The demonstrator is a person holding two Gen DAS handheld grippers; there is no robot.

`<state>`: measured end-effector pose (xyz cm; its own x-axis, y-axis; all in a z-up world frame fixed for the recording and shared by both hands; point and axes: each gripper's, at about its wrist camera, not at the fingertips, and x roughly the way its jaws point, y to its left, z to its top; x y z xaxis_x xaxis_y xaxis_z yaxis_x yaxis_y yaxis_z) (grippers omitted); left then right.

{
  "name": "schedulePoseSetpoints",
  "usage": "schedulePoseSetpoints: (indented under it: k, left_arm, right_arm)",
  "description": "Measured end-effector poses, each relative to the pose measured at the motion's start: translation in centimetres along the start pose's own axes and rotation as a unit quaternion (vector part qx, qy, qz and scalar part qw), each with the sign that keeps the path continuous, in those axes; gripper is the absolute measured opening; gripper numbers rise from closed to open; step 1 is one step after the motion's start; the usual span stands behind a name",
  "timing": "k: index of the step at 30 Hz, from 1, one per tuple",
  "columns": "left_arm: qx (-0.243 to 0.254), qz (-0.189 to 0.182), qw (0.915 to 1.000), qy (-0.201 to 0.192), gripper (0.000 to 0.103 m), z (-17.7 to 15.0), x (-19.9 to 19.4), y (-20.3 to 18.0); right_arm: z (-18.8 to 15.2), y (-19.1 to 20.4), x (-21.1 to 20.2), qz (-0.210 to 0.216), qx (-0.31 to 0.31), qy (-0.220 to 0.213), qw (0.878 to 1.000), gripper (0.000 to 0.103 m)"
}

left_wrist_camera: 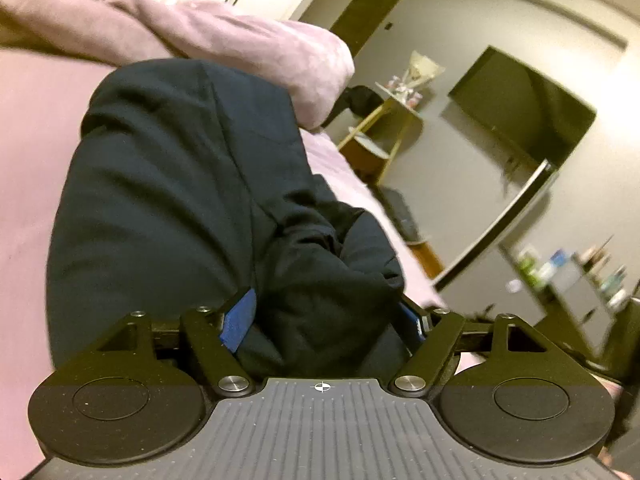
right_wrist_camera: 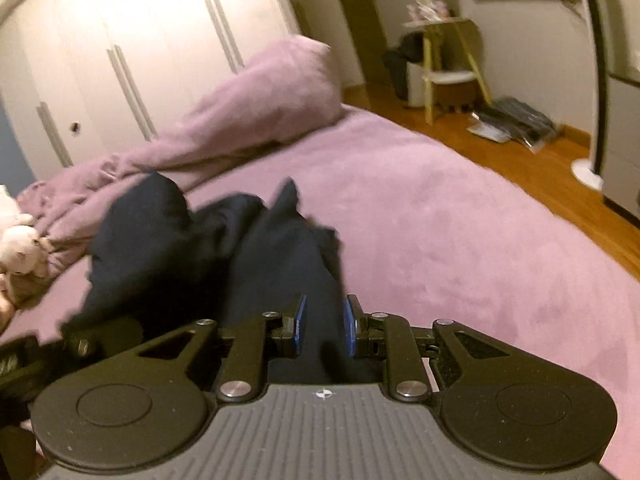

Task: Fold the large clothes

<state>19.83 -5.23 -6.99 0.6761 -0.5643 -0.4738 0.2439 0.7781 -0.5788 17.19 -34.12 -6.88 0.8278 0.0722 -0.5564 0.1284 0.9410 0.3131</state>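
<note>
A dark navy garment (right_wrist_camera: pixel 208 248) lies bunched on the pink-covered bed (right_wrist_camera: pixel 460 232), near a crumpled pink duvet (right_wrist_camera: pixel 256 108). The right gripper (right_wrist_camera: pixel 325 326) has its jaws nearly closed, pinching a fold of the cloth. The left gripper (left_wrist_camera: pixel 326 314) stands wide-jawed with fabric bunched between its blue pads (left_wrist_camera: pixel 239 316), not squeezed.

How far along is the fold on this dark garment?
Done: little; the dark garment lies bunched on the purple bedspread. In hand: the right gripper pinches a fold of it; the left gripper stands wide with cloth between its pads, not clamped. Left: spreading it flat and every fold.
</note>
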Motion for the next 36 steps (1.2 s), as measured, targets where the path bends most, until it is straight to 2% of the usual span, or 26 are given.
schedulePoseSetpoints:
  k: [3, 7, 8, 10, 12, 14, 16, 19, 22, 25, 27, 28, 29, 31, 36]
  left_arm:
    - [-0.030, -0.033, 0.9990, 0.010, 0.081, -0.7, -2.6, 0.6]
    - [-0.058, -0.046, 0.9969, 0.027, 0.081, -1.4, -5.5, 1.8]
    - [-0.071, -0.038, 0.9964, 0.028, 0.081, -1.4, -6.0, 2.2]
    - [-0.089, -0.019, 0.9955, 0.026, 0.081, -1.3, -6.5, 2.4]
    - [-0.100, 0.004, 0.9948, 0.019, 0.081, -1.1, -7.0, 3.2]
    - [-0.109, 0.027, 0.9936, 0.011, 0.081, -0.5, -7.4, 4.0]
    - [-0.117, 0.064, 0.9911, 0.004, 0.081, -0.3, -7.5, 4.7]
    - [-0.123, 0.103, 0.9870, -0.003, 0.081, 0.1, -7.1, 5.7]
    - [-0.138, 0.115, 0.9837, -0.008, 0.081, 0.6, -5.7, 6.4]
    - [-0.161, 0.122, 0.9789, 0.029, 0.082, 0.7, -2.8, 7.1]
    - [-0.151, 0.135, 0.9789, 0.028, 0.086, 1.1, -2.3, 6.9]
    - [-0.143, 0.133, 0.9803, 0.030, 0.087, 1.1, -2.2, 6.7]
    - [-0.137, 0.137, 0.9806, 0.030, 0.087, 1.0, -2.3, 6.6]
    - [-0.134, 0.141, 0.9804, 0.033, 0.087, 1.2, -1.7, 6.5]
    - [-0.140, 0.143, 0.9791, 0.032, 0.087, 1.9, -0.6, 5.8]
  right_arm:
    - [1.3, 1.5, -0.2, 0.042, -0.022, -0.011, 0.999, 0.020]
    - [3.2, 4.8, -0.5, 0.109, -0.053, -0.021, 0.992, 0.020]
    - [3.5, 5.7, -0.5, 0.117, -0.063, -0.024, 0.991, 0.020]
    - [3.4, 7.6, 0.1, 0.121, -0.093, -0.013, 0.988, 0.020]
    - [2.8, 9.0, 1.9, 0.115, -0.121, 0.021, 0.986, 0.020]
    - [1.1, 9.6, 4.4, 0.060, -0.156, 0.063, 0.984, 0.019]
    - [-1.1, 8.4, 6.4, 0.016, -0.158, 0.096, 0.983, 0.016]
    - [-2.9, 5.7, 6.1, 0.017, -0.139, 0.079, 0.987, 0.016]
    - [-3.5, 5.1, 5.9, 0.024, -0.144, 0.071, 0.987, 0.016]
    - [-3.6, 4.2, 6.2, 0.045, -0.134, 0.062, 0.988, 0.017]
    - [-2.7, 3.5, 5.7, 0.064, -0.106, 0.066, 0.990, 0.017]
    - [-2.2, 3.2, 5.3, 0.070, -0.095, 0.065, 0.991, 0.023]
    - [-1.6, 3.0, 4.9, 0.072, -0.081, 0.067, 0.992, 0.042]
    - [-0.4, 2.5, 4.0, 0.067, -0.050, 0.064, 0.994, 0.055]
    - [2.0, 2.4, 2.7, 0.135, 0.028, 0.053, 0.989, 0.055]
